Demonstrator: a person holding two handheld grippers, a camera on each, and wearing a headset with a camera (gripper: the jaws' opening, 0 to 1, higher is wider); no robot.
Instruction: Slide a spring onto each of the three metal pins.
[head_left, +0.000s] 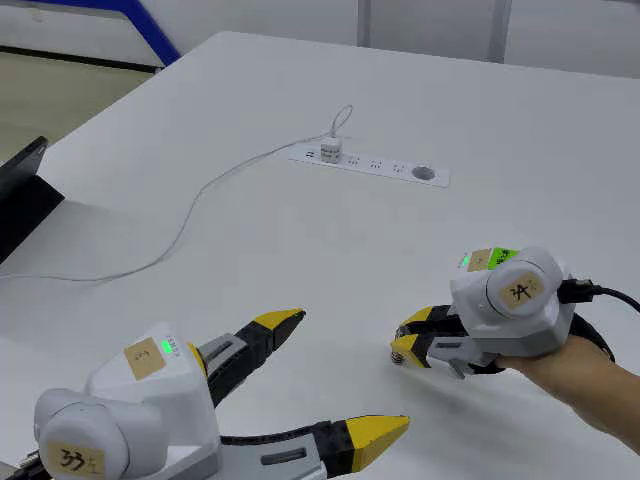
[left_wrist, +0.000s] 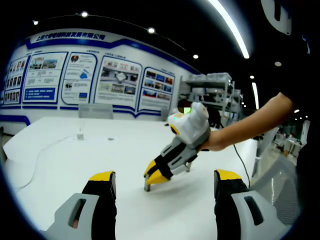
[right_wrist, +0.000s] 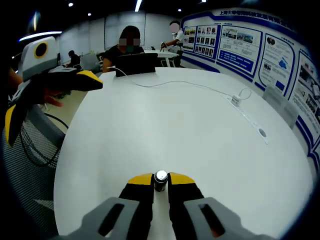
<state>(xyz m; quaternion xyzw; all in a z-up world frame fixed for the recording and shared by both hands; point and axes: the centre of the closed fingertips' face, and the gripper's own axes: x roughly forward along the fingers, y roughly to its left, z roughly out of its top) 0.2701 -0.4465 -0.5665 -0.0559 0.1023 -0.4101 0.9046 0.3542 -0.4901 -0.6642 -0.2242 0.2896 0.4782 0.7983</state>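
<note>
Metal pin (right_wrist: 160, 176): pinched between the two yellow fingertips of the right gripper (head_left: 403, 338). In the right gripper view its round shiny top sits right in the narrow slot between the tips, one tip touching it on each side. In the left gripper view the pin hangs below the tips, roughly upright, with its lower end at or just above the desk (head_left: 300, 240); contact can't be confirmed. Whether coils sit on the pin: too small to tell.

Right fingers: nearly closed, with only the pin's width between them. The gripper is angled down toward the desk and held by a hand (head_left: 580, 375) coming in from the right edge of the head view.

Left gripper (head_left: 340, 375): fingers spread wide with nothing between them. It is held above the near part of the desk, well apart from the pin and pointing roughly toward it. The right gripper's tips lie ahead of the gap between the left fingers, as seen in the left gripper view.

Further out: a white power strip (head_left: 370, 163) lies flat toward the far side of the desk with a white plug (head_left: 331, 152) seated at its left end. A white cable (head_left: 190, 215) curves from there to the left edge.
</note>
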